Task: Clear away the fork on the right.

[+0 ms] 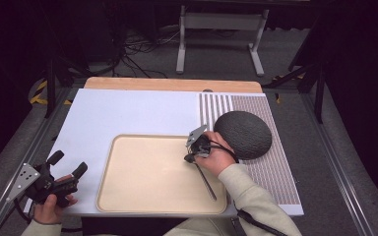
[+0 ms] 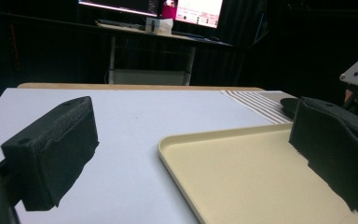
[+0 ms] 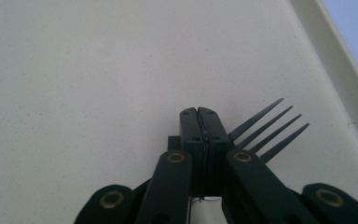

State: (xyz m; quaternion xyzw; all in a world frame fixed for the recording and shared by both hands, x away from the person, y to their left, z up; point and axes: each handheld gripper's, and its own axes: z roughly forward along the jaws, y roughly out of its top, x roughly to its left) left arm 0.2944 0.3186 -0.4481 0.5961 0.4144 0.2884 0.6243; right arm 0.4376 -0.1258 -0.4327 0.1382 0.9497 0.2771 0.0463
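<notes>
Lying on the beige tray (image 1: 142, 177) is a dark fork (image 1: 205, 181), slim and matte, its straight handle running along the tray's right side toward the near rim. In the right gripper view its four thin, pointed tines (image 3: 268, 128) fan out flat against the tray's smooth, faintly speckled floor, just beside the jaw tips. The right gripper (image 1: 191, 156) points down at the fork's far end, over the tray's right part, with its black jaws pressed together; whether they pinch the fork I cannot tell. The left gripper (image 1: 69, 164) hovers just off the tray's left edge, its jaws spread wide with nothing between their rough foam pads (image 2: 58, 149). A round, dark grey, coarse-textured dome (image 1: 242, 134) sits on a striped mat (image 1: 275, 172) just right of the tray.
</notes>
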